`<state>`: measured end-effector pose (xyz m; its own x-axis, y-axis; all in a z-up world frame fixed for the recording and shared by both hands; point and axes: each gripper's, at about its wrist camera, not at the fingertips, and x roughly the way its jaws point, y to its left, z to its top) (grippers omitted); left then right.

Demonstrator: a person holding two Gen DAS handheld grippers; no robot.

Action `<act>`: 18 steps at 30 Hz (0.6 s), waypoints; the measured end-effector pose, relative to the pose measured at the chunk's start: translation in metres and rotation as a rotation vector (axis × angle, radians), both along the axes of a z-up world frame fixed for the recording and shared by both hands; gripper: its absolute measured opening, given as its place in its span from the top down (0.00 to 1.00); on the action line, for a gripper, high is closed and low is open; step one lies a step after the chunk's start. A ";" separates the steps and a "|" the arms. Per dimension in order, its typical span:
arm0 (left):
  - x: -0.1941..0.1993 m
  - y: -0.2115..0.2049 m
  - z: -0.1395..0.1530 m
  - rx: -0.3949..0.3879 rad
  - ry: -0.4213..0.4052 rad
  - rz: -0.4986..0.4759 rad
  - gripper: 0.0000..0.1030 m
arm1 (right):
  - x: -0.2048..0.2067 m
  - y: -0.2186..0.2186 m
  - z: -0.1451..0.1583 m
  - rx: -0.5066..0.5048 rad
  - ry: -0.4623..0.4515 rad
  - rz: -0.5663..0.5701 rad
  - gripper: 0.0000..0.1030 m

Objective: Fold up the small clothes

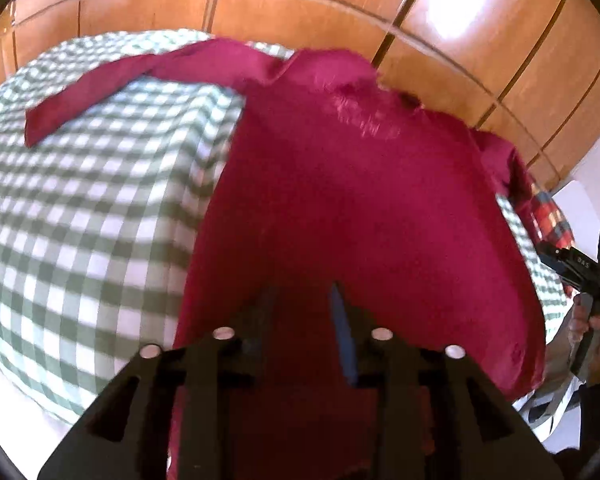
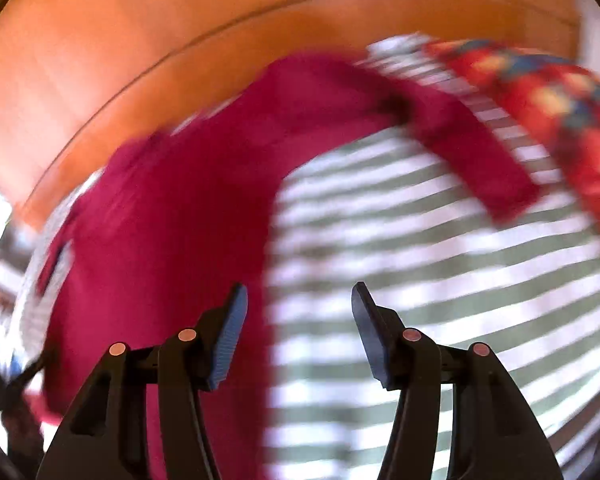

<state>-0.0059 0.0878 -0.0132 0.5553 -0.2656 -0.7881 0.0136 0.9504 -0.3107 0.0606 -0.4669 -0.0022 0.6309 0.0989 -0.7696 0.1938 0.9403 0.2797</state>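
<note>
One magenta shirt (image 1: pixel 356 200) fills the centre of the left wrist view, spread over a green-checked bed cover (image 1: pixel 88 208); one long sleeve (image 1: pixel 100 92) runs to the upper left of the frame, and the second sleeve (image 2: pixel 476 152) shows in the upper right of the right wrist view. The left tool (image 1: pixel 304 320) sits at the lower centre of its frame with red cloth covering the space between its fingers; it looks clamped on the shirt's hem, though the cloth hides the contact itself. The right tool (image 2: pixel 300 332) stands with its jaws apart and nothing between them; it hangs over the bed cover just right of the shirt's edge in the lower centre of its frame.

Risks, as I judge them: with only one corner held, any lift would drag the shirt askew and bunch it, because the other hem corner is free; both views are smeared by motion, so a hasty closing of the right tool could catch the bed cover along with the cloth, or miss the hem; the far sleeve lies close to a red patterned cloth (image 2: pixel 540 92) at the upper right, and a sweeping fold could snag it.

Count: one shirt, two sleeves, one checked cover, one patterned cloth, two tools; wooden panelling (image 1: pixel 300 4) runs across the top of both frames.
</note>
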 end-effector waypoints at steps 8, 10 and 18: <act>0.031 -0.037 0.012 0.011 -0.036 -0.069 0.60 | 0.052 -0.059 -0.038 -0.264 0.103 -0.109 0.47; 0.037 -0.050 0.015 0.032 -0.053 -0.086 0.51 | 0.062 -0.068 -0.051 -0.309 0.141 -0.127 0.66; 0.062 -0.088 0.014 0.073 -0.048 -0.180 0.41 | 0.013 -0.097 0.073 -0.190 -0.171 -0.196 0.93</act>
<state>0.0556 -0.0004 0.0006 0.5411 -0.3069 -0.7829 0.1988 0.9513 -0.2356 0.0739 -0.5636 0.0710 0.7456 -0.1728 -0.6436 0.3417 0.9283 0.1466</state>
